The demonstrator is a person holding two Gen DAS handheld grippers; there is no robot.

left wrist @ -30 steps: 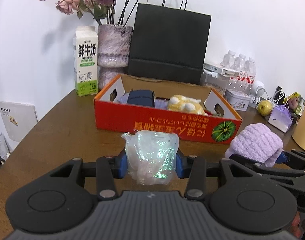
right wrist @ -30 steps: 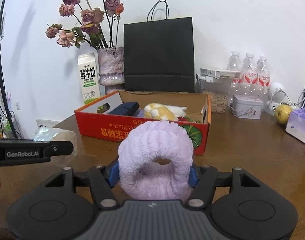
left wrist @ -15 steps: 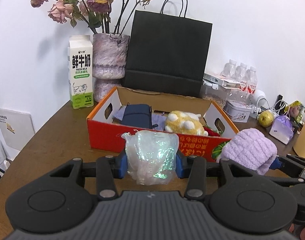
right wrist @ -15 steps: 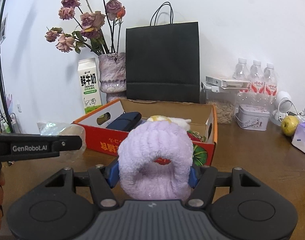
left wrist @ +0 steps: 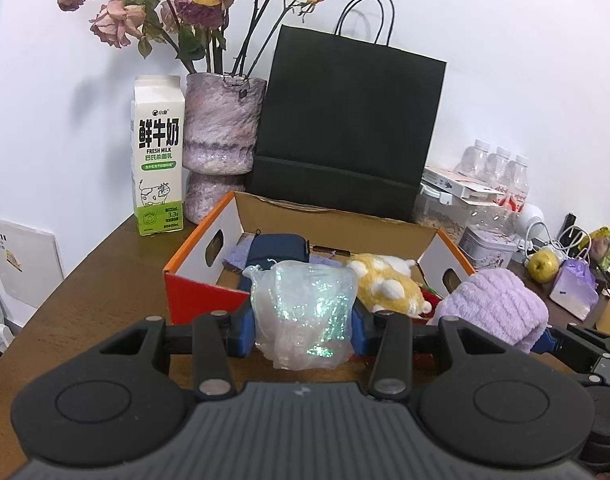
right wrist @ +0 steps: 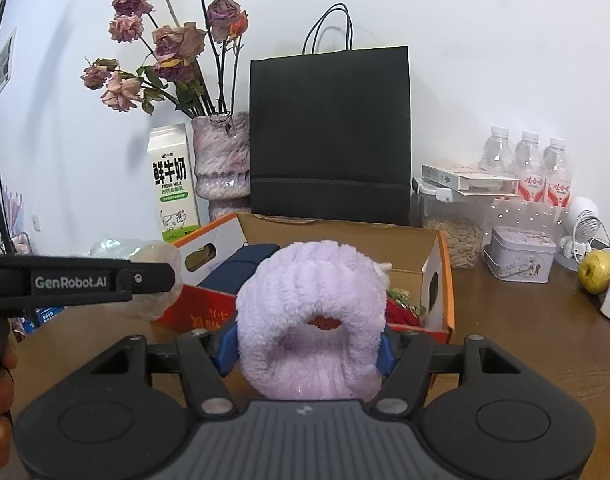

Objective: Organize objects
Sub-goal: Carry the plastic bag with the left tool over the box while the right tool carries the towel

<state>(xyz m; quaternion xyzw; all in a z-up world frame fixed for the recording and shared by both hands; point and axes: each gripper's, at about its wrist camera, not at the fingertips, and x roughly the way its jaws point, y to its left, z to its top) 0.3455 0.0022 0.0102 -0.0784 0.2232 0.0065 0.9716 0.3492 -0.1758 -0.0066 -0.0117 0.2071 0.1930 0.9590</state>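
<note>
My left gripper (left wrist: 303, 326) is shut on a clear iridescent plastic bag (left wrist: 303, 312), held in the air at the near wall of the red cardboard box (left wrist: 201, 300). My right gripper (right wrist: 311, 346) is shut on a fluffy lilac headband (right wrist: 311, 320), also held at the box's near edge (right wrist: 441, 322); it also shows in the left wrist view (left wrist: 497, 308). Inside the box lie a dark blue pouch (left wrist: 279, 248), a yellow plush toy (left wrist: 389, 284) and something red (right wrist: 403, 314). The left gripper's arm (right wrist: 77, 282) shows at the left of the right wrist view.
Behind the box stand a milk carton (left wrist: 159, 156), a vase of dried roses (left wrist: 221, 136) and a black paper bag (left wrist: 345, 124). To the right are water bottles (right wrist: 525, 168), a seed jar (right wrist: 453, 236), a tin (right wrist: 521, 254), a small fan (right wrist: 583, 228) and a pear (right wrist: 595, 272).
Both grippers have risen and moved forward toward the box with their loads; the box's inside is now more visible from above.
</note>
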